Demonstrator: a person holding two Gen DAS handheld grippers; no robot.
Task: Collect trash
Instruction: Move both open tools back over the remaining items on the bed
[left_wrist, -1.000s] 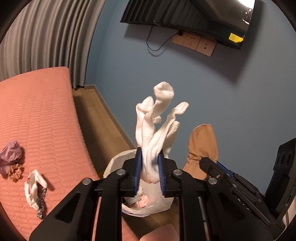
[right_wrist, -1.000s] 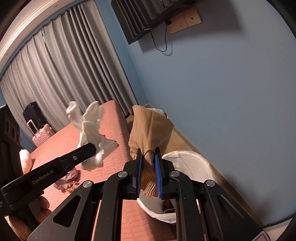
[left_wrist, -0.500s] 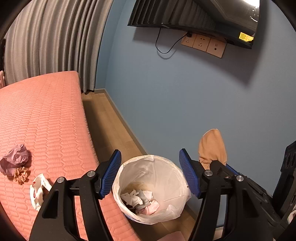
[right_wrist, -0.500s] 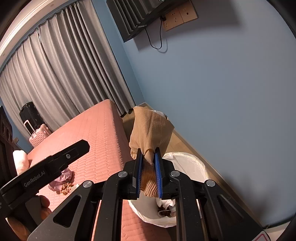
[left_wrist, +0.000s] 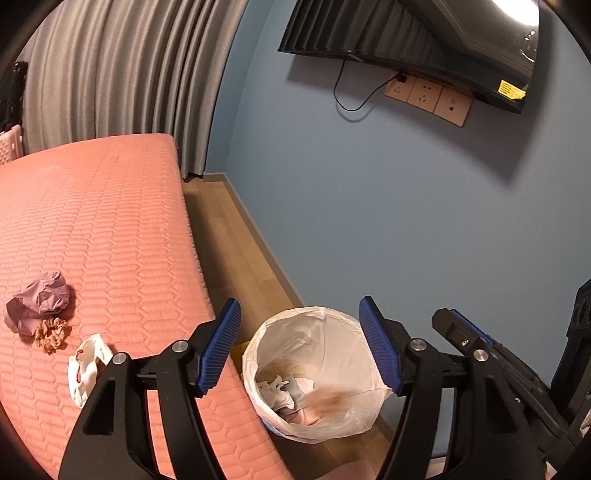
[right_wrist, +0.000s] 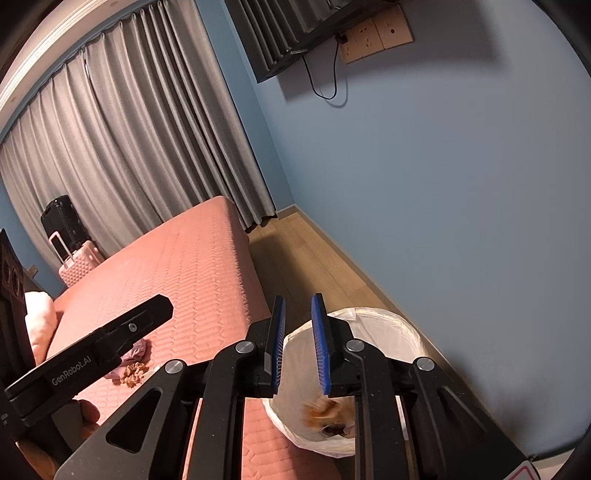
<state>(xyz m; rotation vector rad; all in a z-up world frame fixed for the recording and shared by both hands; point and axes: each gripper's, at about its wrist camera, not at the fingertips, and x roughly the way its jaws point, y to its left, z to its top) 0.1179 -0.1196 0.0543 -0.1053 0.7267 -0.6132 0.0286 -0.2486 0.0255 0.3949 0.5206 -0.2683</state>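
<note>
- Two items released over the bin within the last second: white socks from the left tongs, tan sock from the right tongs.
- Left tongs: spread wide, still parting, nothing between the jaws.
- Right tongs: narrow gap, opening, nothing between the pads; tan sock blurred, dropping into the bag.
- White socks now inside the bin.
- Remaining on the bed: purple wad, tan scrunchie, white cloth.
- Both tongs free for the next pickup, probably from the bed.
</note>
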